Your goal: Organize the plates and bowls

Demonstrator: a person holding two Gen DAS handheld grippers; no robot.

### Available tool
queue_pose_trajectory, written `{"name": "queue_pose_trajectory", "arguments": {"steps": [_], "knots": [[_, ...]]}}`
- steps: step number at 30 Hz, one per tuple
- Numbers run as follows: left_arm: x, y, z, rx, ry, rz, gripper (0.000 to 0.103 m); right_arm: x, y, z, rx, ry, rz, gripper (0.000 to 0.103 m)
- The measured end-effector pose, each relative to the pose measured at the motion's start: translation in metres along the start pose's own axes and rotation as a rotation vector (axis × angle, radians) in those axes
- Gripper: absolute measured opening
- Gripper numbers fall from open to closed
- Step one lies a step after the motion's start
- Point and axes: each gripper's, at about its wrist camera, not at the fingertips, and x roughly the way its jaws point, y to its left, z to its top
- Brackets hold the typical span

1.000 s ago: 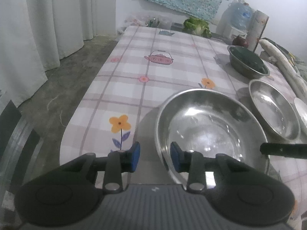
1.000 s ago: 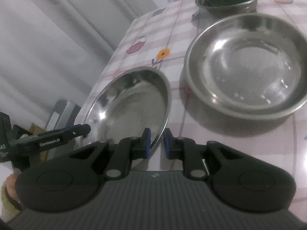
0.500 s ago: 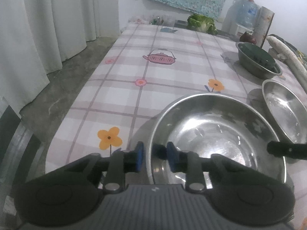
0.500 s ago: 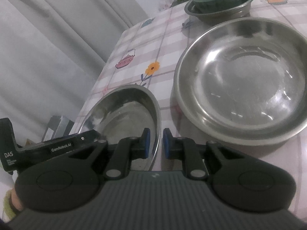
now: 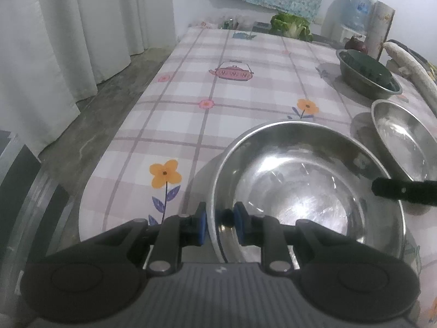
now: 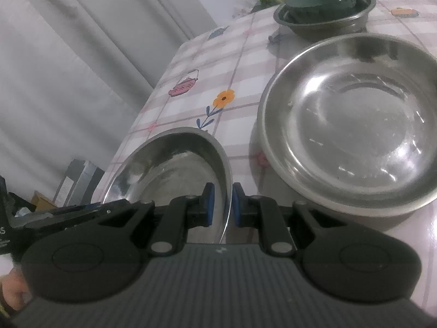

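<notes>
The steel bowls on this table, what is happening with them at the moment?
A person holds a claw in each hand, and both grip the rim of the same nearest steel bowl. The left claw has just been closing on the rim at one side; the right claw is shut on the opposite side. A second steel bowl sits beside it, and a third bowl with a dark green dish inside stands farther back.

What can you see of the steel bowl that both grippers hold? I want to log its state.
The bowl is wide, shallow, shiny steel with a thin rolled rim, empty, mouth up. It sits near the corner of the checked tablecloth, beside a second steel bowl. The left gripper has just closed on its near rim; the right gripper pinches the opposite rim, one of the fingers inside, one outside. Whether it is lifted is unclear.
</notes>
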Motion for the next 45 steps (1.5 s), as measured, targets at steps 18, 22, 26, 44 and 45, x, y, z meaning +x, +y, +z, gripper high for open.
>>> {"name": "queue_pose_trajectory", "arguments": {"steps": [18, 22, 26, 44, 45], "knots": [[-0.002, -0.010, -0.006, 0.030, 0.006, 0.050, 0.030, 0.006, 0.007, -0.008, -0.050, 0.020, -0.006, 0.012], [-0.001, -0.012, -0.006, 0.028, 0.005, 0.062, 0.031, 0.007, 0.007, -0.008, -0.054, 0.022, -0.007, 0.012], [-0.003, -0.015, -0.004, 0.024, 0.008, 0.075, 0.031, 0.007, 0.007, -0.009, -0.058, 0.022, -0.012, 0.013], [-0.002, -0.017, -0.004, 0.037, 0.006, 0.096, 0.032, 0.008, 0.009, -0.009, -0.066, 0.019, -0.012, 0.013], [-0.002, -0.017, -0.004, 0.038, 0.005, 0.094, 0.032, 0.008, 0.009, -0.010, -0.068, 0.019, -0.013, 0.013]]}}
